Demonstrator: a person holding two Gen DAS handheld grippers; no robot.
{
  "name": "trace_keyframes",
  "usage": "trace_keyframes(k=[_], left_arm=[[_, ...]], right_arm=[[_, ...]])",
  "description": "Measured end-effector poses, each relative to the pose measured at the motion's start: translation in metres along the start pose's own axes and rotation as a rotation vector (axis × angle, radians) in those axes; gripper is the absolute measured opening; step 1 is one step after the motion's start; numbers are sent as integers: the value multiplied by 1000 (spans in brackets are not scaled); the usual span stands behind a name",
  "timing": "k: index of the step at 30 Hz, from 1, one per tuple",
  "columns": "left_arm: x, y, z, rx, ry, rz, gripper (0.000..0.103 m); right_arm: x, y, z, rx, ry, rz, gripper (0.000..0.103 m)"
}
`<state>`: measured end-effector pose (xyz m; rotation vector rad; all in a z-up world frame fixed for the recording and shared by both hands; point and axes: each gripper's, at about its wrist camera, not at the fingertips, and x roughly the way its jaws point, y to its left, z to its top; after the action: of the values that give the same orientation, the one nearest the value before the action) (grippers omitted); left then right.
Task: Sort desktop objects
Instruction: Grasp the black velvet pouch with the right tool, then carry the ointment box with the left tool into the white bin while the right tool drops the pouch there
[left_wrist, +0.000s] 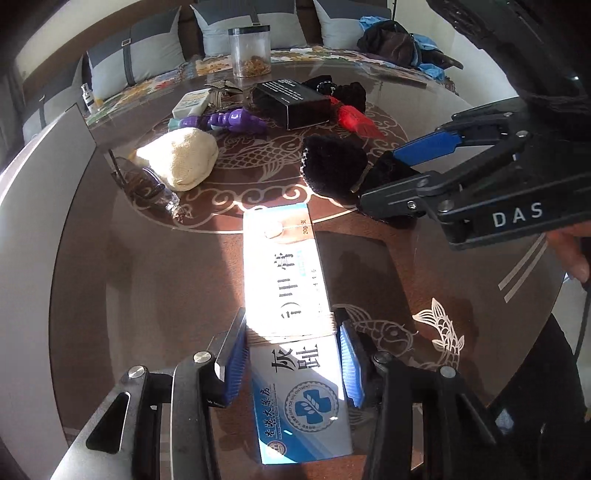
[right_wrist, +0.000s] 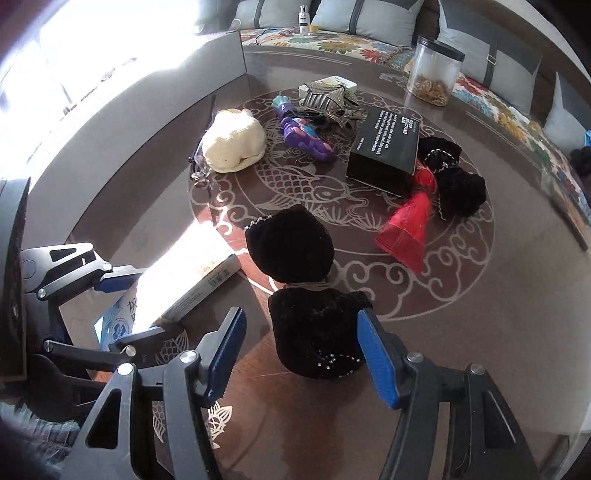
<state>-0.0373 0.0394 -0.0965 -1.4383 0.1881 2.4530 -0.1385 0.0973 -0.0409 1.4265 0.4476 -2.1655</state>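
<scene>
Left wrist view is showing the left gripper clamping the near end of the ointment box, its long axis running away from the jaws. Right gripper is straddling the black pouch, pads not yet pressing.

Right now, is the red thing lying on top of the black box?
No, the red thing lies on the table beside the black box, with its narrow end near the box's corner.
</scene>
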Motion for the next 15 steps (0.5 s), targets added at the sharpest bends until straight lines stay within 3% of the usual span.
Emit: trace_keyframes(k=[2,6,11,15], left_arm=[[-15,9,-11,-29,-26,-21,44],[-53,34,-28,-103,-101,-68,44],[-120,77,-39,-224,-223,-118,44],[-177,127,-38,-266,-314,-43,44]], right_arm=[[14,7,7,-25,20,-22,62],[24,12,7,-36,44,-40,31],[-8,27,11,-30,2,-2,29],[-45,59,38,1,-94,99,29]])
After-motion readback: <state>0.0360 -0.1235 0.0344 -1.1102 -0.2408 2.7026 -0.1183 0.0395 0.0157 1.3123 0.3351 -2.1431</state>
